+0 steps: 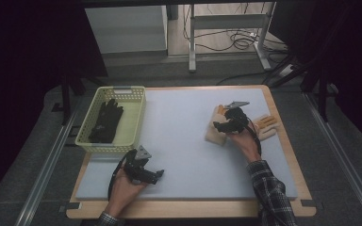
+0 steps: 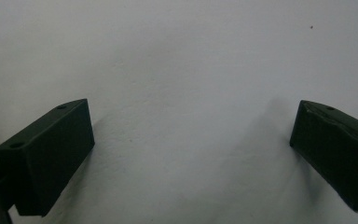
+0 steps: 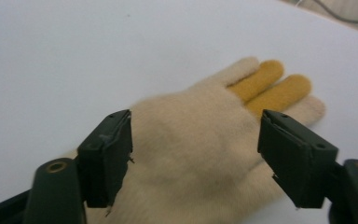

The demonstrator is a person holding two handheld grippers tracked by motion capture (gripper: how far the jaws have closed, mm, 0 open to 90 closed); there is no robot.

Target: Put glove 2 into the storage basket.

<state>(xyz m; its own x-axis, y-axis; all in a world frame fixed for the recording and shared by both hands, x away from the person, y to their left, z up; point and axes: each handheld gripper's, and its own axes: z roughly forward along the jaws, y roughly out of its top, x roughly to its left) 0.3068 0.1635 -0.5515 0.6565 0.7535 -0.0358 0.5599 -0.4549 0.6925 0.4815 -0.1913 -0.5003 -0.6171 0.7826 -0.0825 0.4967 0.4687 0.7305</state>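
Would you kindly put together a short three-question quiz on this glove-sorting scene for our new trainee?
1. True or false: the yellow basket already holds a black glove.
2. Which gripper has a cream glove between its jaws? A) left gripper B) right gripper
3. Fill in: the two middle fingers of that cream glove are coloured ____.

Key
1. True: a black glove lies inside the basket at the table's far left.
2. B: its jaws stand wide on either side of the glove, pads not pressing; the left gripper's open jaws frame bare white mat.
3. Mustard yellow, seen in the right gripper view.
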